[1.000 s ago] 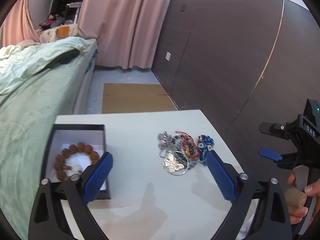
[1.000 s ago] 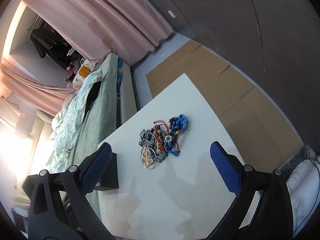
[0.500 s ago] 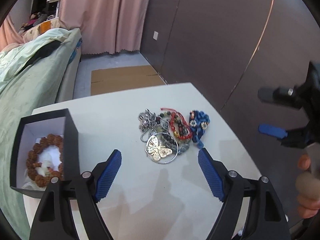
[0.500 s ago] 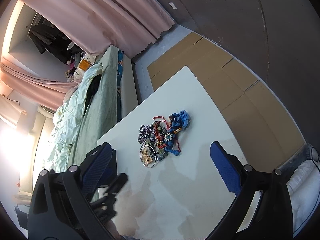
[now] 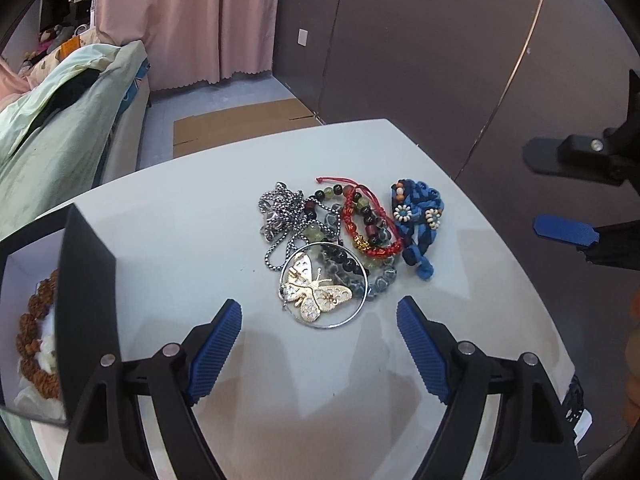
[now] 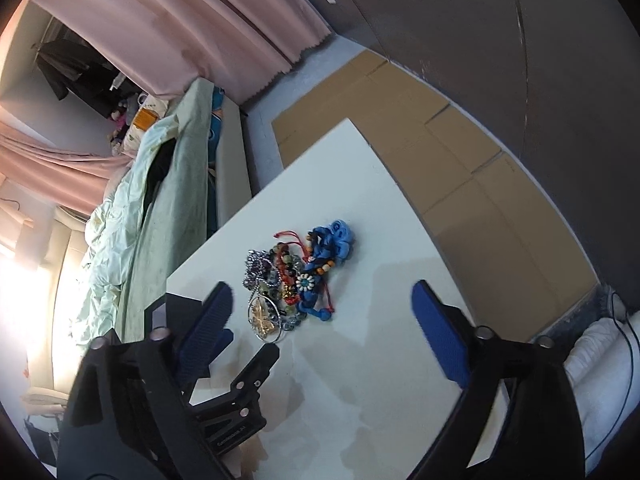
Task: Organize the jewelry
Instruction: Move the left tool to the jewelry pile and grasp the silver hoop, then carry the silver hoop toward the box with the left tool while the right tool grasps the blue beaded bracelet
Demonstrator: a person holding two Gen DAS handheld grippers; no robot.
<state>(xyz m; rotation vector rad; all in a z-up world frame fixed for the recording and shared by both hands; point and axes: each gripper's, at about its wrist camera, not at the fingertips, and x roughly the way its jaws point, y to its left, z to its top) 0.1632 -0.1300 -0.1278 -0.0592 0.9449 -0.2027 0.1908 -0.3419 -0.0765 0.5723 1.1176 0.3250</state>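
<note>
A tangle of jewelry lies mid-table: a gold butterfly pendant (image 5: pixel 316 292) in a silver ring, a silver chain (image 5: pixel 280 212), a red cord bracelet (image 5: pixel 360 220), a blue woven bracelet (image 5: pixel 416 216) and dark beads. My left gripper (image 5: pixel 319 305) stands open just short of the pendant, gripping nothing. A black box (image 5: pixel 86 280) at the left holds a brown bead bracelet (image 5: pixel 36 320). In the right wrist view my right gripper (image 6: pixel 322 290) hovers above the jewelry pile (image 6: pixel 296 280); its jaws are closing with nothing between them. The left gripper's fingers (image 6: pixel 256 360) show beside the pendant (image 6: pixel 264 318).
The white table (image 5: pixel 180 240) ends close to the right of the pile. A bed with a pale green cover (image 5: pixel 60 120) runs along the left. Cardboard sheets (image 6: pixel 440 140) lie on the floor before a dark wardrobe wall (image 5: pixel 440 60) and pink curtains (image 5: pixel 192 20).
My left gripper has come forward and down to the butterfly pendant, its jaws a little narrower, and now shows in the right wrist view. The right gripper's jaws have narrowed.
</note>
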